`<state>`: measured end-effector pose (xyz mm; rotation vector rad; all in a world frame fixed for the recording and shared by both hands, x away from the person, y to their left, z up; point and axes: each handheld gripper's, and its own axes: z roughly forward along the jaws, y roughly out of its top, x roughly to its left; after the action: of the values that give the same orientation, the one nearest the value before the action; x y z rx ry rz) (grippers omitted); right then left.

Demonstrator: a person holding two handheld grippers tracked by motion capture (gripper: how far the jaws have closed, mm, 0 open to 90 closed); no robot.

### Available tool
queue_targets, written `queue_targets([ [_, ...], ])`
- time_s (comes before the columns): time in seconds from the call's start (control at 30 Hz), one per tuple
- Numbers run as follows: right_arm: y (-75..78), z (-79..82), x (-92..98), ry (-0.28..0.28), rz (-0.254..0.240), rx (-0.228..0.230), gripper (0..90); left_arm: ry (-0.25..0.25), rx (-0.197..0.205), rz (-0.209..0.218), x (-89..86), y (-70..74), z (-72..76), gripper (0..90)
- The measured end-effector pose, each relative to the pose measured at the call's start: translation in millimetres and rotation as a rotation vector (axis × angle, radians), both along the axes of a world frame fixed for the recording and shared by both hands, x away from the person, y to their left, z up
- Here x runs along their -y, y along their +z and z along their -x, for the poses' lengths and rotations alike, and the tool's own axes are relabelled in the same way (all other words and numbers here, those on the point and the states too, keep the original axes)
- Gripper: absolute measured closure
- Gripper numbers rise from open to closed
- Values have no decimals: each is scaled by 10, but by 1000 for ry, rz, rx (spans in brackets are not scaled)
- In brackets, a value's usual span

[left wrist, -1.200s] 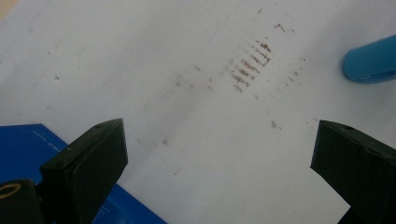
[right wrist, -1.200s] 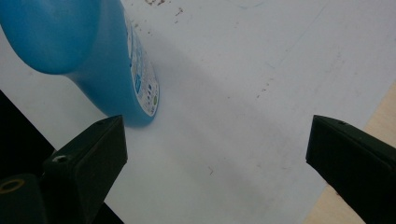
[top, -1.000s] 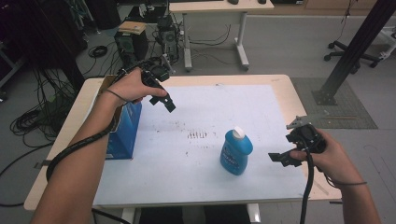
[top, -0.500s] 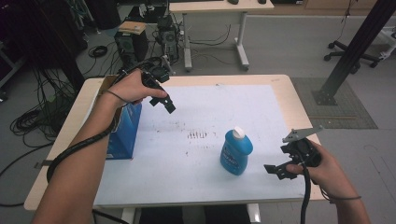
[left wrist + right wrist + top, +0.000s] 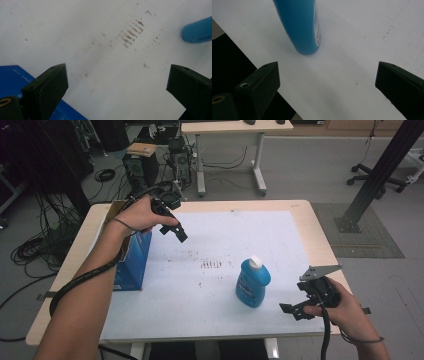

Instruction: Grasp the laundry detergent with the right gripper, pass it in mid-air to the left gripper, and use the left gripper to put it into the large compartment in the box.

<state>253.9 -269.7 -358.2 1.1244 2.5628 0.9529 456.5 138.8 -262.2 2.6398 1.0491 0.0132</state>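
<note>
Step in hand: approach to the bottle (image 5: pixel 252 284). It stands upright on the white mat (image 5: pixel 240 240), near the front edge, right of centre, white cap on top. The right gripper (image 5: pixel 300 304) sits low at the front right of the table, just beside the bottle but apart from it, jaws spread wide and empty. In the right gripper view the bottle (image 5: pixel 300 27) base is ahead and left of the midline, not yet between the jaws.

The left gripper (image 5: pixel 176 231) hovers over the back left of the mat, next to the blue box (image 5: pixel 131 260), jaws wide too, nothing held. In the left gripper view the box (image 5: pixel 15 75) corner shows at lower left, the bottle (image 5: pixel 197 30) far off at upper right, brown marks (image 5: pixel 132 32) on the mat between.

Next move, my guess: right gripper slides in toward the bottle, shifts so the body is centred between the jaws, then closes on its narrow sides. Bottle looks smooth and tall, so a push off-centre could tip it. Left gripper seems idle or waiting at the box.
</note>
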Motion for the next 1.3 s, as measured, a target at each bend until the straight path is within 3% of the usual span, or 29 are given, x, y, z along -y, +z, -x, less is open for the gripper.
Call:
queue_targets([
  [0.3, -96, 75, -50, 0, -23, 4, 56, 4, -2, 1, -32, 3, 15, 39],
  [0.87, -254, 179, -137, -22, -84, 58, 56, 3, -6, -3, -39, 9, 37, 40],
  [1.3, -345, 218, -243, -21, -140, 137, 57, 0, -4, -3, -35, 20, 39, 39],
])
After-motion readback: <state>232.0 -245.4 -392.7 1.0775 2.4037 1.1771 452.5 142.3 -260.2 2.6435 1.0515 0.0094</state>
